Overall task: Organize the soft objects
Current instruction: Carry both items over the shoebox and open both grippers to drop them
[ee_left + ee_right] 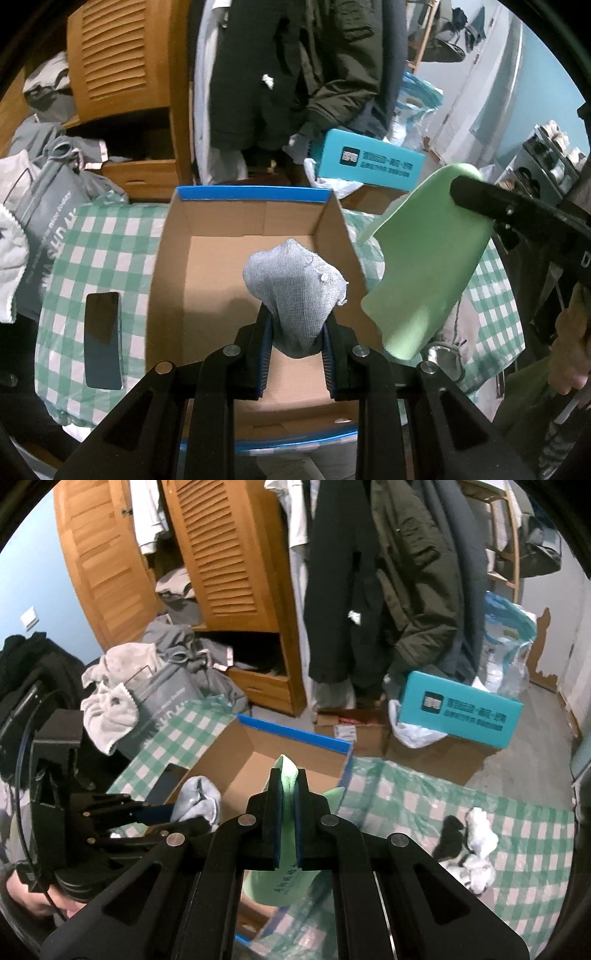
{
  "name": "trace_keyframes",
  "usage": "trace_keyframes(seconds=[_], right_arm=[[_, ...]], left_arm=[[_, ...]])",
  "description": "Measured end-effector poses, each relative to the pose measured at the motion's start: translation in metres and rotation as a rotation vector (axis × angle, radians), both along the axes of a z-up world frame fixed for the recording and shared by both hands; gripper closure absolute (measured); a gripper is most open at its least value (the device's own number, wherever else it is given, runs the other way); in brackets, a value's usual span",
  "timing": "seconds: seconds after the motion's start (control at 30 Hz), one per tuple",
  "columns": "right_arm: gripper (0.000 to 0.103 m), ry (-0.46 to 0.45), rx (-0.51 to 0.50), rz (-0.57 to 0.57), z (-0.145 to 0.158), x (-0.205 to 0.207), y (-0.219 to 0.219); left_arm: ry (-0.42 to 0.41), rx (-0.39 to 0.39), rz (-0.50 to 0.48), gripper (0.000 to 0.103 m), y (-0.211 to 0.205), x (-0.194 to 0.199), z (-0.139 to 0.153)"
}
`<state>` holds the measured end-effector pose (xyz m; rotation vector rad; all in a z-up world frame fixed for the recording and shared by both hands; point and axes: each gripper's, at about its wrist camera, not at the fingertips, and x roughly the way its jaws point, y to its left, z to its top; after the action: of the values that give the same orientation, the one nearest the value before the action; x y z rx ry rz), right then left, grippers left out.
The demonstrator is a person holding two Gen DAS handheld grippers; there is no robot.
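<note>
A grey sock [295,295] is pinched between the fingers of the left gripper [297,334]; its lower end is clamped between the two blue-lined pads, and the bunched upper part rises above and beyond the fingertips. It is held over the open cardboard box [207,266], whose rim is edged in blue. In the right wrist view the same sock [197,803] is seen at the tip of the left gripper [162,814], just above the box's near wall [236,749].

A pale green insole [428,266] is gripped by the right gripper [290,786]. Its fingers are closed on it, and the green sheet [287,775] is sandwiched edge-on between them, with its tip showing just past the fingertips and its wider part hanging below them. From the left wrist view the insole is seen just beside the box's right wall, held near its upper end by one black finger [476,197].

The box stands on a green-and-white checked cloth [110,236]. A dark phone [102,339] lies on the cloth left of the box. Crumpled white and black socks [472,853] lie on the cloth [424,794] well apart from the box, to its right.
</note>
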<state>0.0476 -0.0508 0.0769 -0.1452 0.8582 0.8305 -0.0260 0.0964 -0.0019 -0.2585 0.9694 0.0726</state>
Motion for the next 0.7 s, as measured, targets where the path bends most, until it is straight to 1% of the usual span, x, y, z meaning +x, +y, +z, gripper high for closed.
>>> trace_keyframes(seconds=[0.17, 0.47, 0.57, 0.6, 0.63, 0.67, 0.7], right_arm=[[0.099, 0.022, -0.021, 0.028, -0.01, -0.001, 0.02], [0.099, 0.074, -0.069, 0.072, -0.037, -0.001, 0.047], [0.098, 0.098, -0.08, 0.086, -0.045, 0.0, 0.051], [0.098, 0.104, -0.085, 0.091, -0.047, 0.0, 0.052], [0.098, 0.11, -0.093, 0.093, -0.049, 0.0, 0.054], [0.096, 0.112, -0.095, 0.094, -0.049, 0.0, 0.054], [0.095, 0.112, -0.101, 0.093, -0.051, -0.001, 0.054]], left_arm=[[0.006, -0.005, 0.031, 0.079, 0.014, -0.004, -0.003], [0.034, -0.008, 0.074, 0.078, 0.031, -0.006, -0.013], [0.048, -0.002, 0.092, 0.07, 0.035, -0.005, -0.016], [0.051, 0.005, 0.097, 0.065, 0.035, -0.004, -0.017], [0.055, 0.014, 0.103, 0.062, 0.035, -0.004, -0.017], [0.056, 0.019, 0.108, 0.055, 0.036, -0.004, -0.017], [0.056, 0.024, 0.113, 0.052, 0.036, -0.005, -0.016]])
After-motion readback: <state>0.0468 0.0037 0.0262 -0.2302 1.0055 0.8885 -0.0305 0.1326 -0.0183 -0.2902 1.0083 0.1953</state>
